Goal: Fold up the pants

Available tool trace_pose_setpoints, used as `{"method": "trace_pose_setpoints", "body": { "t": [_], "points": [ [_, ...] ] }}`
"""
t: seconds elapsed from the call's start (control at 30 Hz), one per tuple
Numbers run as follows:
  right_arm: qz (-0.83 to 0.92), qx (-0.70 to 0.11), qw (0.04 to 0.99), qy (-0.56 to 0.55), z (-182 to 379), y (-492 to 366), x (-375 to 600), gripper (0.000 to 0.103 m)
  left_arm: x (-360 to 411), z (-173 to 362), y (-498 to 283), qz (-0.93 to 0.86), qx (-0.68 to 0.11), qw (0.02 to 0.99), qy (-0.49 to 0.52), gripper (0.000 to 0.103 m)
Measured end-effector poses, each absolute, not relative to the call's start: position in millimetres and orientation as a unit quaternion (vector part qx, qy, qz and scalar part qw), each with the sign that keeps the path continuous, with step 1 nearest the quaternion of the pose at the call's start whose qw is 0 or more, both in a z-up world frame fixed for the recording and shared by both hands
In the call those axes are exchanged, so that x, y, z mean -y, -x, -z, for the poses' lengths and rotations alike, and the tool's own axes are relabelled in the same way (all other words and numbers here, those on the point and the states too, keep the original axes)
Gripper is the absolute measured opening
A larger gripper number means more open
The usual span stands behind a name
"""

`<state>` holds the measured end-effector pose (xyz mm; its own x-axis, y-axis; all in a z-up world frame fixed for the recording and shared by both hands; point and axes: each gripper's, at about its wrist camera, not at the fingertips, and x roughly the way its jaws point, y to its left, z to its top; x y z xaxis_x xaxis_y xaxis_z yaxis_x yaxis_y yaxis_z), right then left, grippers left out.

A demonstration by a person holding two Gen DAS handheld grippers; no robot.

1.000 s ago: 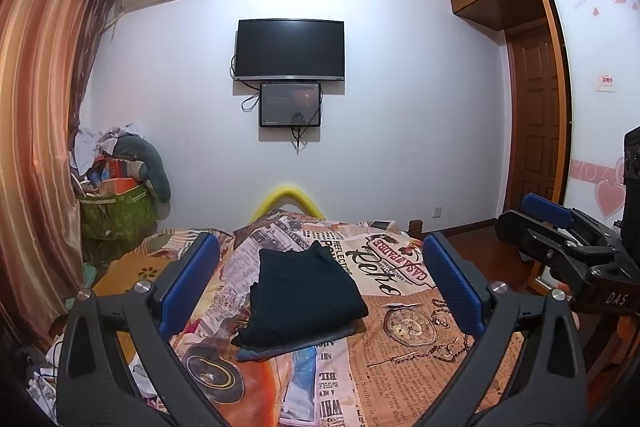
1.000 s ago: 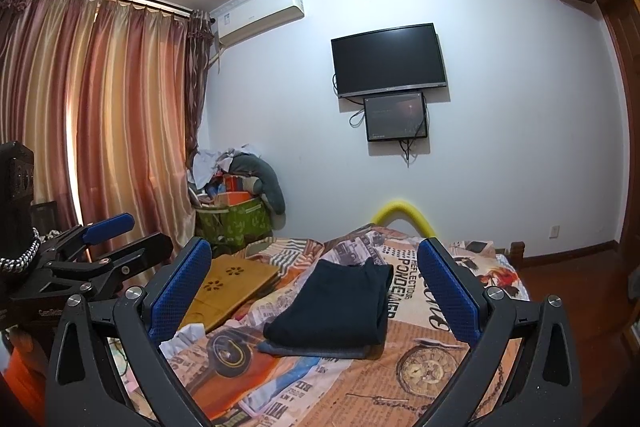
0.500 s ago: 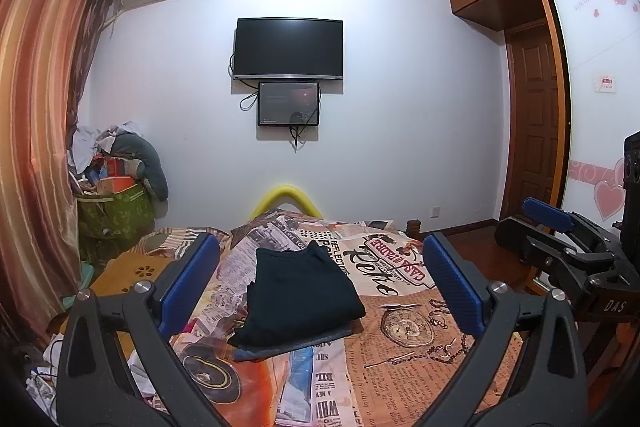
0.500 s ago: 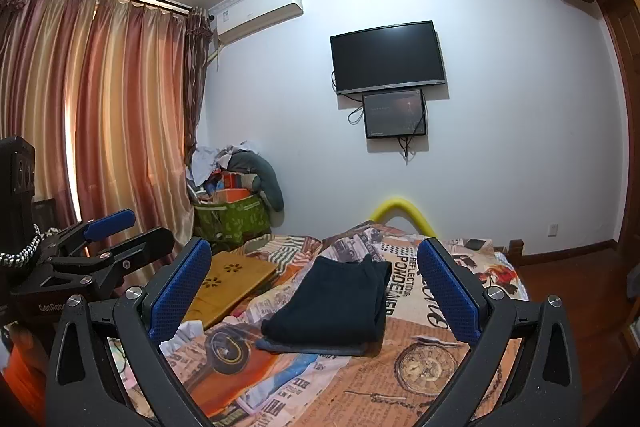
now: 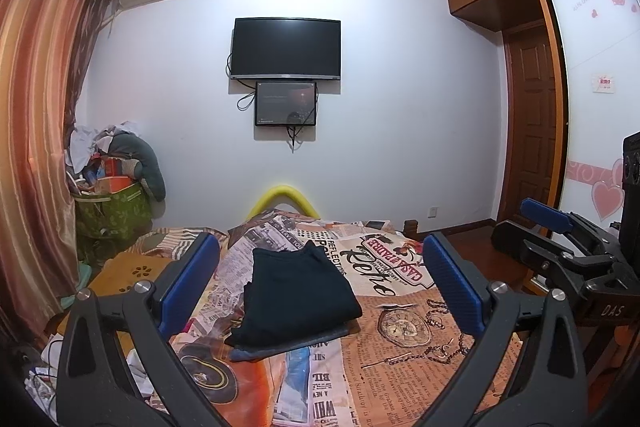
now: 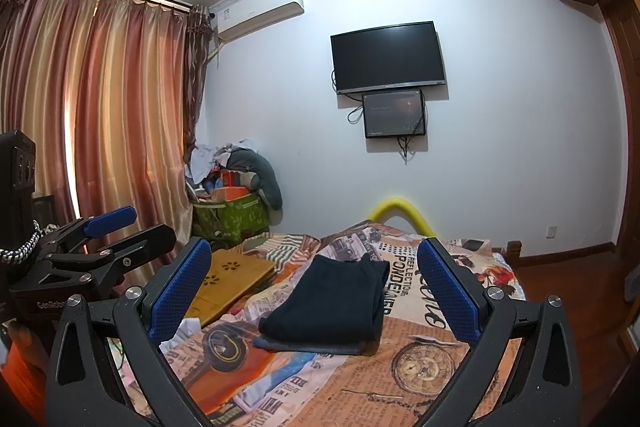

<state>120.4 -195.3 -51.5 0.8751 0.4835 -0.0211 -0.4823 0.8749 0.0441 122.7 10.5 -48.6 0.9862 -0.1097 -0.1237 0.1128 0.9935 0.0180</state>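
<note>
Dark folded pants (image 5: 294, 297) lie as a neat stack on the bed (image 5: 400, 355) with a newspaper-print cover; a grey folded garment (image 5: 288, 345) sticks out under them. They also show in the right wrist view (image 6: 334, 301). My left gripper (image 5: 318, 283) is open and empty, held above and before the stack. My right gripper (image 6: 316, 287) is open and empty too, apart from the pants. The right gripper shows at the right edge of the left wrist view (image 5: 560, 247); the left gripper shows at the left of the right wrist view (image 6: 92, 247).
A wooden lap tray (image 6: 228, 279) lies left of the pants. A green bag heaped with clothes (image 6: 230, 211) stands by the curtains (image 6: 100, 115). A television (image 5: 286, 49) hangs on the far wall. A yellow foam bar (image 5: 284, 197) arches at the bed's far end. A wardrobe and door (image 5: 532, 131) are at the right.
Both grippers have drifted slightly back and up from the bed, so the pants sit a little lower in view. The pants have not moved and both grippers stay open.
</note>
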Motion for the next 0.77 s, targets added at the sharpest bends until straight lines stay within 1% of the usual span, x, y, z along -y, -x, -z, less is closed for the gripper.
{"method": "trace_pose_setpoints", "body": {
  "t": [0.77],
  "points": [
    [-0.249, -0.018, 0.968, -0.020, 54.4, -123.2, 196.3, 0.103, -16.0, 54.8, -129.1, 0.065, -0.074, 0.995, -0.008, 0.103]
  ]
}}
